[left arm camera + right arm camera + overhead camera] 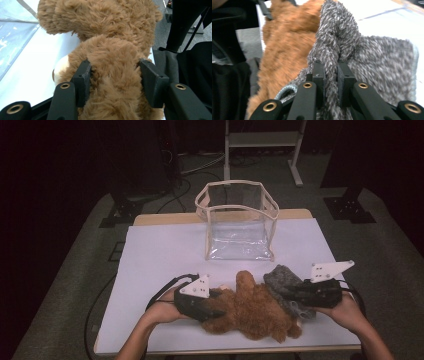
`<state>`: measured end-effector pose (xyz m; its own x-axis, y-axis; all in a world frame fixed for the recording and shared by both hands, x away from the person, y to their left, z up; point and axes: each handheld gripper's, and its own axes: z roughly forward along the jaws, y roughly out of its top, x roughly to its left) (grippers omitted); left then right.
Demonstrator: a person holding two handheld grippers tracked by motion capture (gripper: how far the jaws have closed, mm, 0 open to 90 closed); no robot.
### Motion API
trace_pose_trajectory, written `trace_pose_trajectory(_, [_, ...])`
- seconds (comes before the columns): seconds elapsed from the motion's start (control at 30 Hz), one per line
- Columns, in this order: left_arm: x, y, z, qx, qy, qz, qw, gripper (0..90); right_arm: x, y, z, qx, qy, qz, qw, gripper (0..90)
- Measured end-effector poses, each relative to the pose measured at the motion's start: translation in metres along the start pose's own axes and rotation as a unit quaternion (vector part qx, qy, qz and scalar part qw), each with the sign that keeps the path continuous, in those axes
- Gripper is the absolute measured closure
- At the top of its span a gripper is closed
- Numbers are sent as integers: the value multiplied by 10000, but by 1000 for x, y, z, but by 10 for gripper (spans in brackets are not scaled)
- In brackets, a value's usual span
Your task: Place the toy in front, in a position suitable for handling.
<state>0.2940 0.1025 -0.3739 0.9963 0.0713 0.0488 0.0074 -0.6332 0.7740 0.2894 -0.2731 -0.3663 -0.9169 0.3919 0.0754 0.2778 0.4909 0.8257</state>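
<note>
We see the brown plush bear lying on the white table cover near the front edge, between the two hands. The left gripper reaches in from the left side, and in the left gripper view its two black jaws press into the fur on either side of a thick part of the bear, so it is clamped on the toy. The pads sink into the pile, and the white cover shows to the left of them.

The right gripper comes in from the right. In the right gripper view its jaws stand close together, pinching a fold of the grey fuzzy knit garment; the fold rises straight up between the pads. From above, the grey garment lies against the right end of the bear, touching it, and partly on top of it. The bear's brown fur sits just to the left of the grey cloth in that view.

Farther back on the table stands a clear plastic bag with cream trim, open at the top, well apart from both grippers
</note>
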Motion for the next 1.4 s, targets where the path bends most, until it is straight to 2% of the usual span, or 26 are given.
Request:
trace_pose_trajectory(0.03, [0, 0, 0, -5, -9, -6, 10000, 470, -2, -1, -6, 0, -96, 29, 10000, 786])
trace_pose_trajectory(0.17, [0, 0, 0, 2, -56, -25, 10000, 467, -2, 4, -11, -86, -120, -11, 9999, 784])
trace_pose_trajectory(0.4, [-3, -1, -1, 12, -94, 7, 10000, 462, 1, 20, 12, -91, 118, -248, 9996, 781])
trace_pose_trajectory(0.53, [-3, -2, -1, -39, -89, 2, 10000, 459, -3, 13, 9, -97, 165, -72, 9998, 781])
trace_pose_trajectory(0.67, [-3, -1, 0, -22, -74, 22, 10000, 450, -10, -1, -2, -49, 55, 147, 9999, 777])
trace_pose_trajectory(0.73, [-3, 1, 0, 11, -91, 52, 9999, 450, -9, -2, -8, -33, -12, 142, 9999, 777])
trace_pose_trajectory(0.83, [-4, 1, 1, 29, -107, 69, 9999, 450, -7, 8, -8, -60, -18, 31, 10000, 777])
trace_pose_trajectory(1.03, [-6, -1, 0, 10, -122, 88, 9999, 447, -5, 25, 12, -51, 140, -177, 9997, 777])
trace_pose_trajectory(1.17, [-6, -2, -1, -15, -126, 104, 9999, 445, -12, 22, 12, -34, 121, -86, 9999, 777])
trace_pose_trajectory(1.3, [-5, -1, 0, -28, -101, 101, 9999, 435, -20, 10, 2, 7, -68, 132, 9999, 777])
trace_pose_trajectory(1.4, [-5, 0, 2, -13, -134, 87, 9999, 435, -17, 8, -3, -18, -75, 122, 9999, 776])
